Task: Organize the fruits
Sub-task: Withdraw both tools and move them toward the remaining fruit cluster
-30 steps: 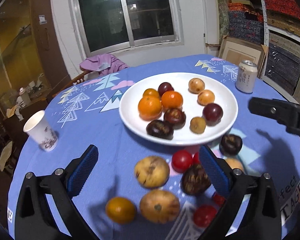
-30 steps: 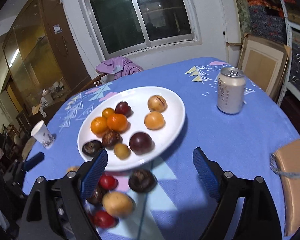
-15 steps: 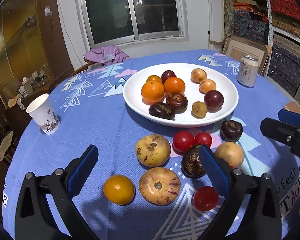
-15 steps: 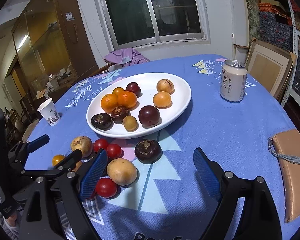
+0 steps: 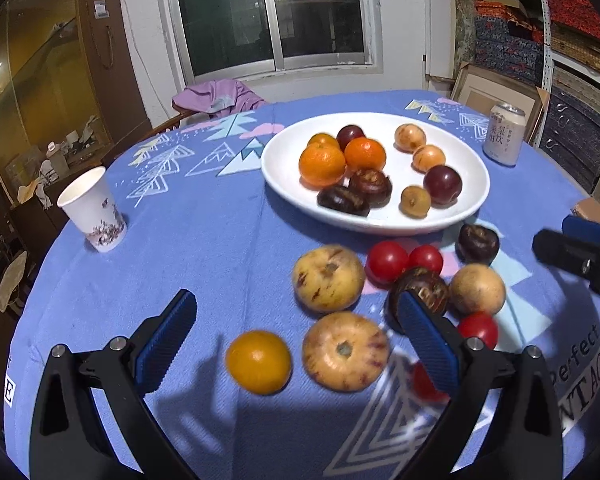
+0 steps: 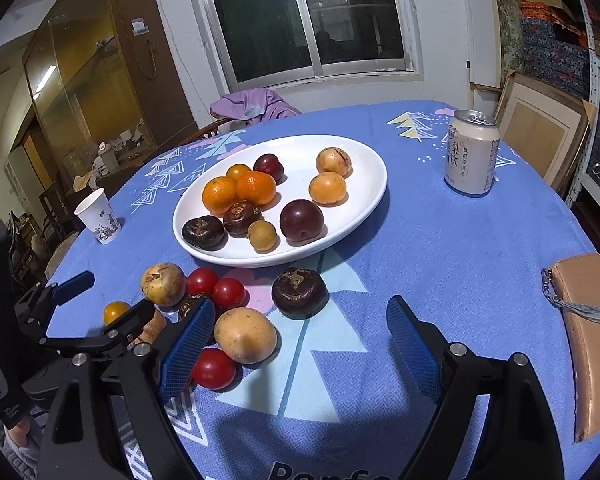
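We are looking at loose fruit lying on the blue tablecloth (image 5: 220,240) just in front of a white plate (image 5: 284,148): two pale speckled fruits (image 5: 328,278) sitting one behind the other, a small orange one (image 5: 258,361) beside the nearer of them, a pair of red tomatoes (image 5: 386,261) touching each other, a dark purple fruit (image 6: 299,292) close to the plate's rim, a tan round fruit (image 6: 245,334) and another tomato (image 6: 213,368) nearest us. The plate itself is holding more fruit — oranges (image 5: 322,163), dark plums (image 5: 442,184), dark purple fruits and small tan ones — all apart from the loose group. Our left gripper (image 5: 296,344) is hanging over the loose pile with its jaws spread wide and gripping nothing; the orange fruit and the nearer speckled one are showing between its blue pads (image 5: 164,344) in the left view. Our right gripper (image 6: 300,348) is likewise standing wide apart and empty over bare cloth, with the tan fruit just beside its left pad. Farther out, a paper cup (image 5: 92,208) is standing at the table's left, a drink can (image 6: 472,152) at the far right — and a tan pouch (image 6: 592,336) is lying at the right edge.
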